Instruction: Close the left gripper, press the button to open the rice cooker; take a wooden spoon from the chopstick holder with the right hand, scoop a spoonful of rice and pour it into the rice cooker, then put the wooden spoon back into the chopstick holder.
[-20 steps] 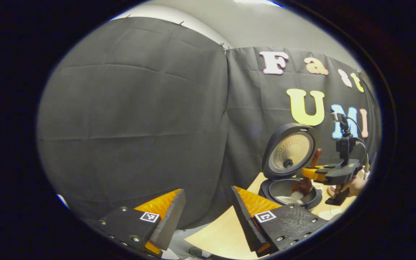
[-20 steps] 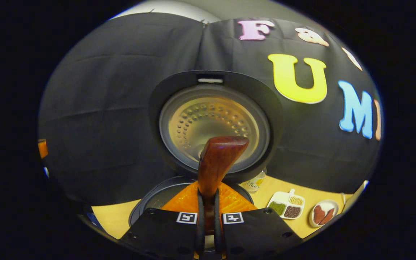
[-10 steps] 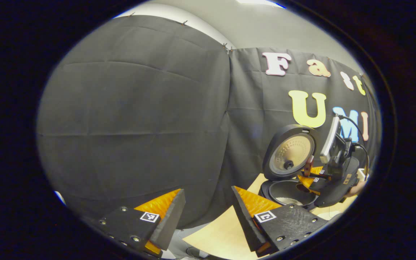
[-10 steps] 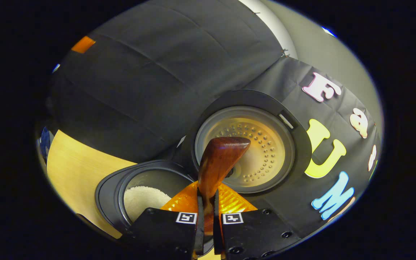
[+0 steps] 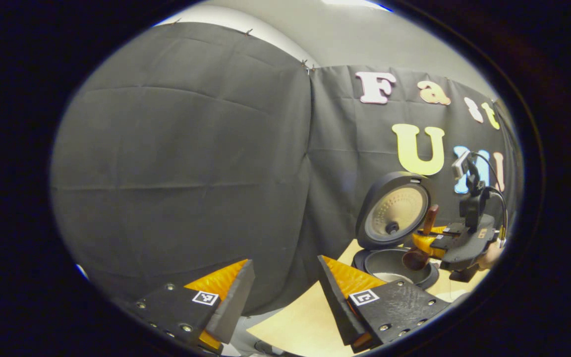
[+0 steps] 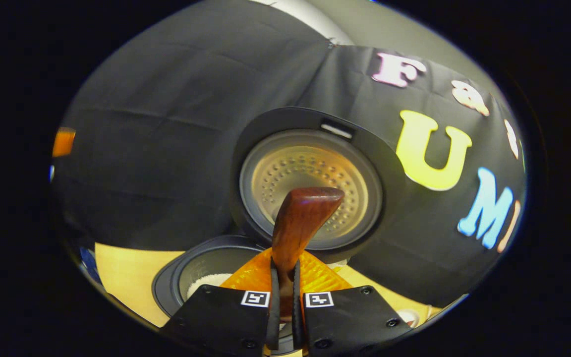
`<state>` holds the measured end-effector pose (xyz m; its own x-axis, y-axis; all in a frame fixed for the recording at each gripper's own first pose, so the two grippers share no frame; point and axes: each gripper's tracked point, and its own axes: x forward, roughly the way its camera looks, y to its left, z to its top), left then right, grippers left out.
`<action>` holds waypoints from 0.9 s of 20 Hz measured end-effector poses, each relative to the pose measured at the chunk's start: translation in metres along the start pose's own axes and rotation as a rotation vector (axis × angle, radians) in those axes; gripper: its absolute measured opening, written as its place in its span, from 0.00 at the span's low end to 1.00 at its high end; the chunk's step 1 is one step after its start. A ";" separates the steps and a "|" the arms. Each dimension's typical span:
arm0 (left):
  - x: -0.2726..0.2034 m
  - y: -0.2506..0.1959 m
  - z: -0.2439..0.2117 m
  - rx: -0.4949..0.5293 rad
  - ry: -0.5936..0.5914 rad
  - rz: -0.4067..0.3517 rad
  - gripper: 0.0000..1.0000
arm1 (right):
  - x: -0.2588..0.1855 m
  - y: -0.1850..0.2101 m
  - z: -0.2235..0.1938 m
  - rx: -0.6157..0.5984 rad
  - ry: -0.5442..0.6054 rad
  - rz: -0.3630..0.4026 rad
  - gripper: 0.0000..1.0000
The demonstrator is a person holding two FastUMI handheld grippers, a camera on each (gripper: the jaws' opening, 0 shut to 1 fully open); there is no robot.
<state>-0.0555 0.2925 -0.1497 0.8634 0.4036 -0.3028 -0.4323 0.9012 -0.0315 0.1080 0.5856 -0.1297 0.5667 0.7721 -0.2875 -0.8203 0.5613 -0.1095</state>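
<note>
Rice cooker [image 6: 285,198] stands open near the middle of my right gripper view, its black lid [image 6: 315,183] tipped up against the booth's wall, the lid's inner plate a dull gold disc dotted with rings of small holes. Below it, at the lower left of that frame, the dark inner pot [image 6: 201,270] shows a patch of white rice [image 6: 206,283] on its bottom.

My right tool [image 6: 284,297] is clamped tight on the wooden spoon [image 6: 300,223], both fingers pressing its handle with almost no gap between them. The handle is reddish-brown, glossy, and widens to a flat slanted end that crosses in front of the lid's plate.

In the left gripper view the cooker [image 5: 394,233] sits at the lower right on the pale wooden desk [image 5: 305,322], lid up. My right tool [image 5: 431,242] hangs over the pot there, the spoon [image 5: 420,248] running through it at a tilt: handle end up by the lid, dark rounded bowl down at the pot's rim. A hand [image 5: 488,258] at the far right edge grips the tool's body.

My left tool [image 5: 285,292] is at the bottom of its own frame, fingers spread wide apart, holding nothing, well apart from the cooker.
</note>
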 end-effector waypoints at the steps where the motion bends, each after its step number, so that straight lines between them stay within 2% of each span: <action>1: 0.000 -0.002 0.002 0.003 -0.001 -0.008 0.80 | -0.003 -0.006 0.001 0.067 -0.001 0.002 0.12; 6: 0.014 -0.036 0.010 0.009 -0.007 -0.056 0.78 | -0.025 -0.039 0.010 0.428 -0.015 -0.005 0.10; 9: 0.012 -0.050 0.017 0.018 -0.021 -0.094 0.78 | -0.046 -0.068 0.009 0.613 -0.035 -0.039 0.12; 12: 0.016 -0.073 0.024 0.025 -0.035 -0.144 0.78 | -0.074 -0.106 0.001 0.695 -0.054 -0.117 0.12; 16: 0.017 -0.108 0.030 0.027 -0.046 -0.215 0.79 | -0.122 -0.153 -0.016 0.735 -0.058 -0.230 0.12; 17: 0.016 -0.118 0.032 0.025 -0.049 -0.235 0.79 | -0.134 -0.164 -0.022 0.742 -0.056 -0.257 0.16; 18: 0.015 -0.127 0.034 0.026 -0.052 -0.254 0.79 | -0.148 -0.175 -0.033 0.747 -0.057 -0.284 0.08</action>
<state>0.0219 0.1894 -0.1177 0.9558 0.1713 -0.2388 -0.1942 0.9780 -0.0758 0.1654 0.3630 -0.0995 0.7657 0.5723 -0.2934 -0.3870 0.7744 0.5005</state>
